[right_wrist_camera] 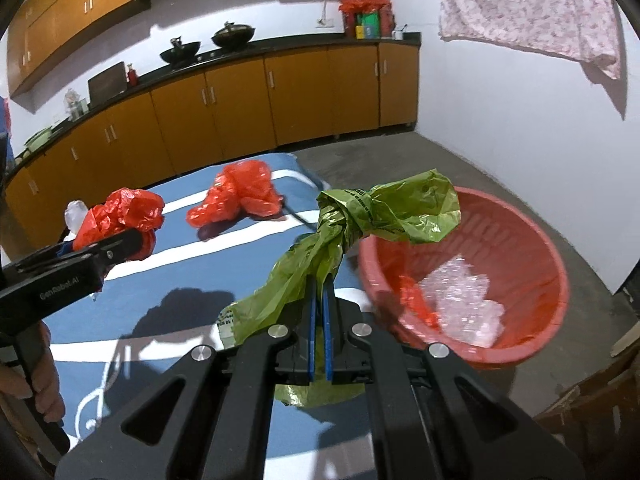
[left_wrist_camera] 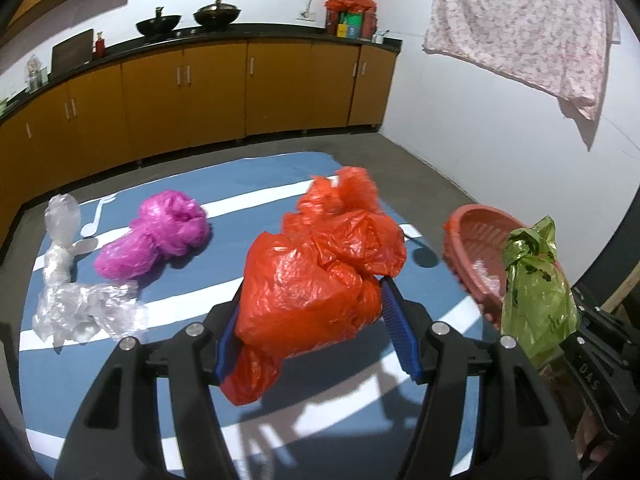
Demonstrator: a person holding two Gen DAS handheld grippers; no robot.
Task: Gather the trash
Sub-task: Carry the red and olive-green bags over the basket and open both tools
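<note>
Left tool (left_wrist_camera: 316, 312), half-open, clamps orange bag (left_wrist_camera: 316, 276); right tool (right_wrist_camera: 319, 292), closed, pinches green bag (right_wrist_camera: 352, 224) beside red basin (right_wrist_camera: 520, 224); casing reads "GenRobot.AI".

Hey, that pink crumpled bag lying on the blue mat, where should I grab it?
Grip the pink bag at its pinched waist, coming from above with the jaws across it: the two puffy lobes either side look too wide, and it lies flat on the mat.

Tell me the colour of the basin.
Red; the basin shows best in the right wrist view.
</note>
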